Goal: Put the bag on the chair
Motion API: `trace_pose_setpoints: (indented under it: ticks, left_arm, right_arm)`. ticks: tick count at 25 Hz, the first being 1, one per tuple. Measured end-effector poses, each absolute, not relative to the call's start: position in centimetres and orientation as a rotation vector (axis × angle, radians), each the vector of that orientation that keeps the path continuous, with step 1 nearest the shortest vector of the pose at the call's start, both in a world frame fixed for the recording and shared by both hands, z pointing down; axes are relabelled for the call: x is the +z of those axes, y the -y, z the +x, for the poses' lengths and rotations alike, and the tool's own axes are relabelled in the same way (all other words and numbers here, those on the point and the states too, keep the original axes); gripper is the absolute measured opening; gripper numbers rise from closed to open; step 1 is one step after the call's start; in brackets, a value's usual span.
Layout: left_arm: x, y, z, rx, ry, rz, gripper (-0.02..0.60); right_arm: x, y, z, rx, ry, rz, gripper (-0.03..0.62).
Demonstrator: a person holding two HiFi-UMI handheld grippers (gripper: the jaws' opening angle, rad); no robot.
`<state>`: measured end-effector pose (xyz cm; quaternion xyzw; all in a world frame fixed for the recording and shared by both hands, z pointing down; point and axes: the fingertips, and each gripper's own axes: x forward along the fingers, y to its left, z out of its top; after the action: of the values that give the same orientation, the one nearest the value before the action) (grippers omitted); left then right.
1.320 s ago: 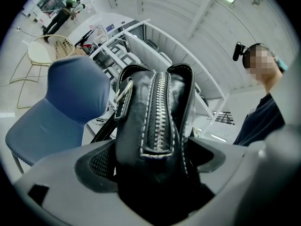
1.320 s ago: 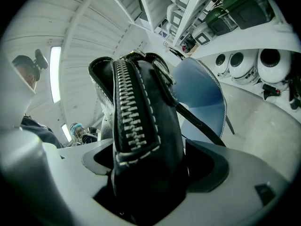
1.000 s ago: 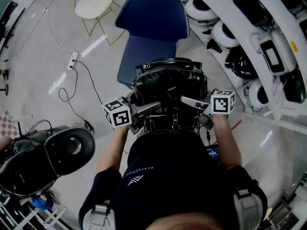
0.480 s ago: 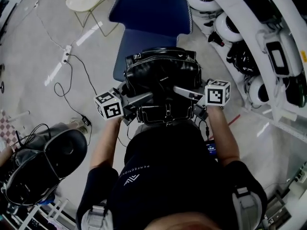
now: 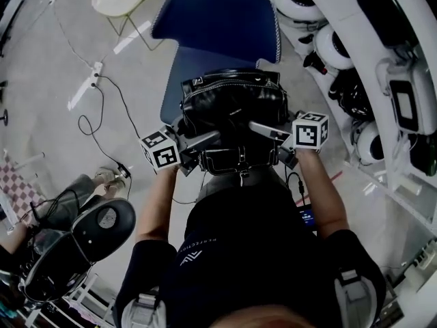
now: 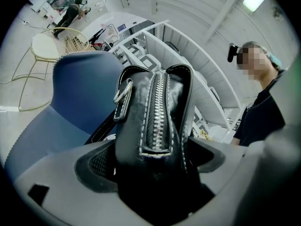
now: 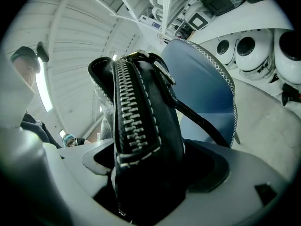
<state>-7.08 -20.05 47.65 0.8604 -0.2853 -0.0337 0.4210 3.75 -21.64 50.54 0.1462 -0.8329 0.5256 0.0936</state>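
My left claw [image 6: 153, 161] and right claw [image 7: 146, 171] clench the black leather zipped bag [image 5: 232, 108] near the blue padded chair [image 5: 218, 19]; I'd lower it next.

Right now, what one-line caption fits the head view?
A black zipped handbag, clamped at its two ends by the left gripper and right gripper, held over the blue chair.

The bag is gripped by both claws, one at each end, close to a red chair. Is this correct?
Not quite. The chair is blue, not red; the head view shows it. The rest stands: the left claw and the right claw each grip one end of the bag, close to the chair.
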Motion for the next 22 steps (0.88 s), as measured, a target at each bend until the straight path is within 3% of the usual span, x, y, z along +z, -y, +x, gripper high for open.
trace_pose_setpoints:
  ticks: [22]
  left_arm:
    - [58.5, 30.5, -9.8, 0.018, 0.646, 2.166, 0.474]
  right_arm:
    - [61.9, 31.0, 0.9, 1.645, 2.475, 0.504, 0.459]
